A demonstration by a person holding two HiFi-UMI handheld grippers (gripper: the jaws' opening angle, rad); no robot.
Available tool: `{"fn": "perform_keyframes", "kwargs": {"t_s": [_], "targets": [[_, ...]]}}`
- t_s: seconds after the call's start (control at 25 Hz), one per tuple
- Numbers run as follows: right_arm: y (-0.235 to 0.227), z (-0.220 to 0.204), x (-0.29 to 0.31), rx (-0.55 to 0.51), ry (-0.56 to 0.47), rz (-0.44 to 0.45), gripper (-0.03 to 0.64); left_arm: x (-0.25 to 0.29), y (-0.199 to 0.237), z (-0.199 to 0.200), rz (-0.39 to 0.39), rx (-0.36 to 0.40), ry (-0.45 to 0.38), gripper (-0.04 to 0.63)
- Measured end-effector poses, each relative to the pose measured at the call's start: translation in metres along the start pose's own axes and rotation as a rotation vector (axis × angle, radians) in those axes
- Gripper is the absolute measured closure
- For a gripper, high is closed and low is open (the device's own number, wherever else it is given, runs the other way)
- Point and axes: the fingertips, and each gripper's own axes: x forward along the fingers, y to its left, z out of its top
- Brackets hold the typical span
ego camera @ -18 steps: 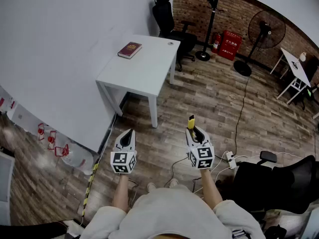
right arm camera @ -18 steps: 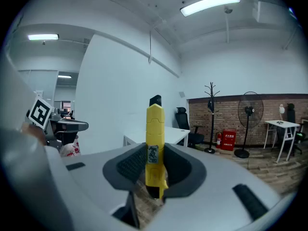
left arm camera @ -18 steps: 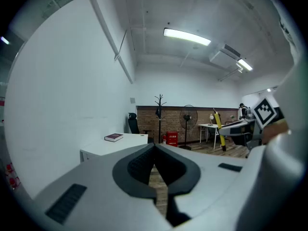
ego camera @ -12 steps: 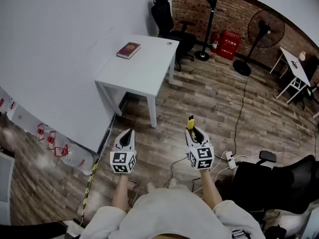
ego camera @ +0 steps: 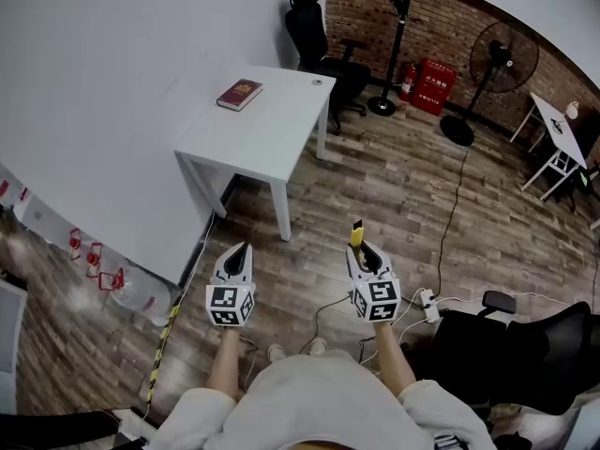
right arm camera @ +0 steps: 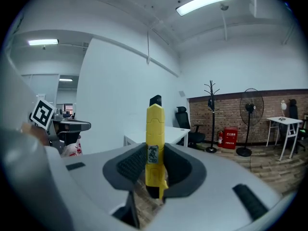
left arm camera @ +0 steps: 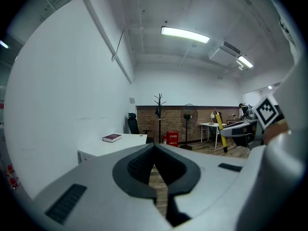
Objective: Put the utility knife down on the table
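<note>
Within right claw (right arm camera: 154, 154), utility knife (right arm camera: 155, 126)

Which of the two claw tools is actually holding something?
The right gripper: a yellow utility knife stands clamped between its jaws. The left gripper has its jaws shut with nothing between them.

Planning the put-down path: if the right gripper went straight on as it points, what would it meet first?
Likely the white table. The right gripper, shut on the utility knife, aims at it, with only wood floor showing between. The knife's tip would touch first. Depth is unclear.
</note>
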Motion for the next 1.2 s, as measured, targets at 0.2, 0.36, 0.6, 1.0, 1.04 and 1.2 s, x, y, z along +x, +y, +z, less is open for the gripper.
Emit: {"fn": "perform_keyframes", "kwargs": {"t_s": [0.2, 0.36, 0.6, 1.0, 1.04, 1.2], "targets": [[-0.019, 0.000, 0.001, -0.008, -0.005, 0.018, 0.508, 0.009, -0.017, -0.003, 0.015, 0.000, 0.004, 0.589], [-0.030, -0.005, 0.002, -0.011, -0.003, 0.027, 0.508, 0.015, -0.027, -0.008, 0.022, 0.001, 0.009, 0.589], [-0.040, -0.005, 0.017, -0.008, -0.001, 0.037, 0.508, 0.033, -0.025, -0.006, 0.033, 0.005, 0.010, 0.589], [-0.062, -0.006, 0.073, -0.014, 0.023, 0.029, 0.508, 0.099, -0.006, -0.012, 0.004, -0.007, 0.025, 0.589], [-0.067, -0.006, 0.081, -0.013, 0.027, 0.024, 0.508, 0.109, -0.004, -0.012, -0.002, -0.006, 0.026, 0.589], [-0.084, -0.002, 0.119, -0.014, 0.037, 0.009, 0.508, 0.155, 0.013, -0.012, -0.022, -0.010, 0.035, 0.589]]}}
